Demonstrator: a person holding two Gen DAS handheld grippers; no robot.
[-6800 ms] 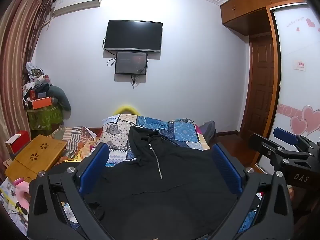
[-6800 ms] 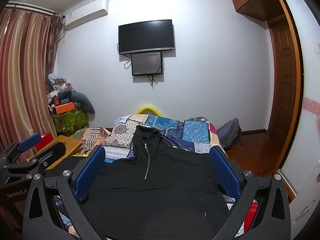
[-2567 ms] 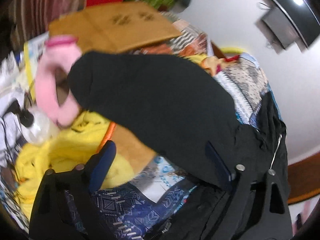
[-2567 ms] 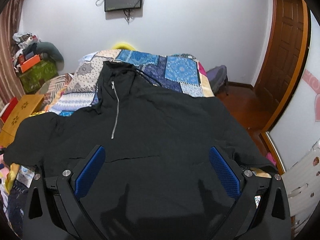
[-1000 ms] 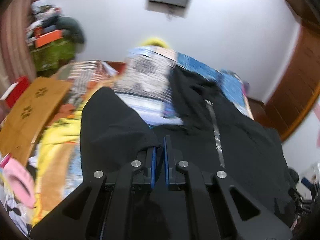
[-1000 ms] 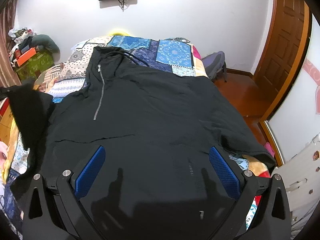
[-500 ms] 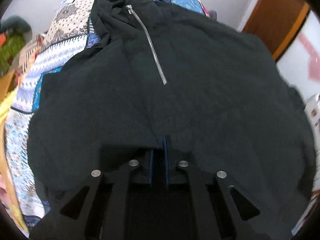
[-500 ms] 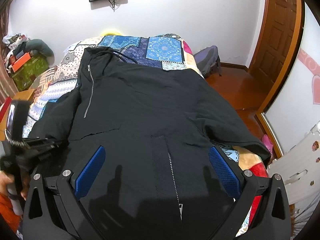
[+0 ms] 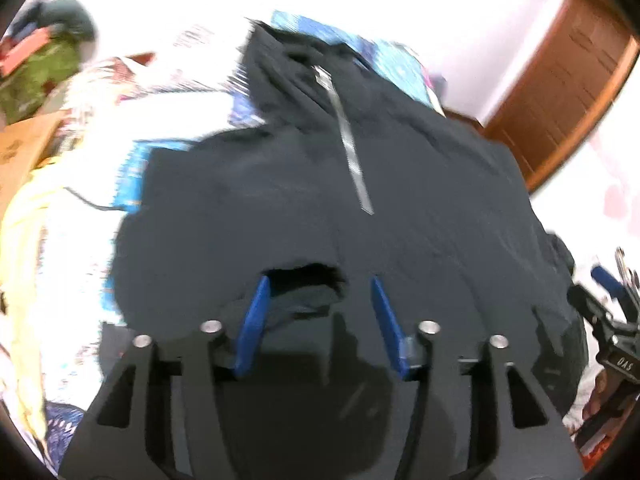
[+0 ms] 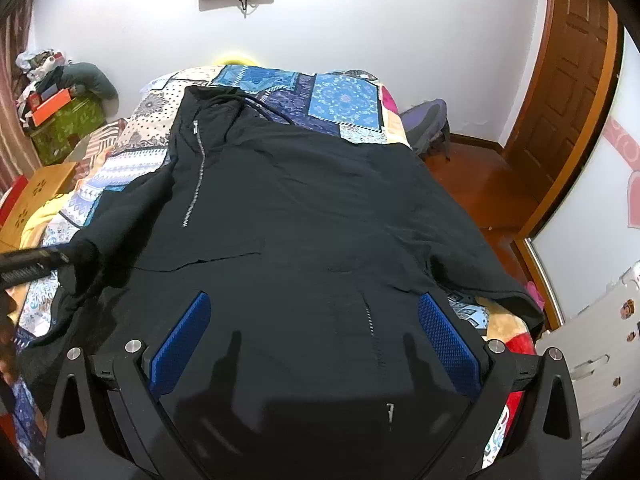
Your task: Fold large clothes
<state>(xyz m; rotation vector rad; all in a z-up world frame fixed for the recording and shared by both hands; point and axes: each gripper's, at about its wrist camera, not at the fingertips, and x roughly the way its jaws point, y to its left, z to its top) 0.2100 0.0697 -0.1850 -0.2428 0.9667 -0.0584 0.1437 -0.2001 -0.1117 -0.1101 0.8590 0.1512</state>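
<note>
A black zip-up hooded jacket point(image 10: 304, 208) lies front up on a patchwork quilt point(image 10: 344, 104), hood toward the far wall. My left gripper point(image 9: 319, 282) hangs low over the jacket point(image 9: 400, 184) with its jaws opening. A sleeve cuff point(image 9: 308, 294) lies loose between the blue pads point(image 9: 254, 320), which do not press on it. In the right wrist view the left gripper point(image 10: 74, 257) comes in from the left edge, its tip at the dark sleeve cloth point(image 10: 86, 276). My right gripper point(image 10: 314, 298) stands open over the jacket's lower front, holding nothing.
A wooden lap desk point(image 10: 44, 188) and yellow cloth point(image 10: 34, 224) lie left of the bed. A green box point(image 10: 66, 128) with clutter stands in the far left corner. A purple backpack point(image 10: 428, 120), bare wood floor point(image 10: 480, 184) and a brown door point(image 10: 568, 72) are on the right.
My left gripper was shut on the sleeve and carried it in over the jacket's front, sinking lower. Its jaws have now parted and the cuff lies loose. The right gripper has stayed still.
</note>
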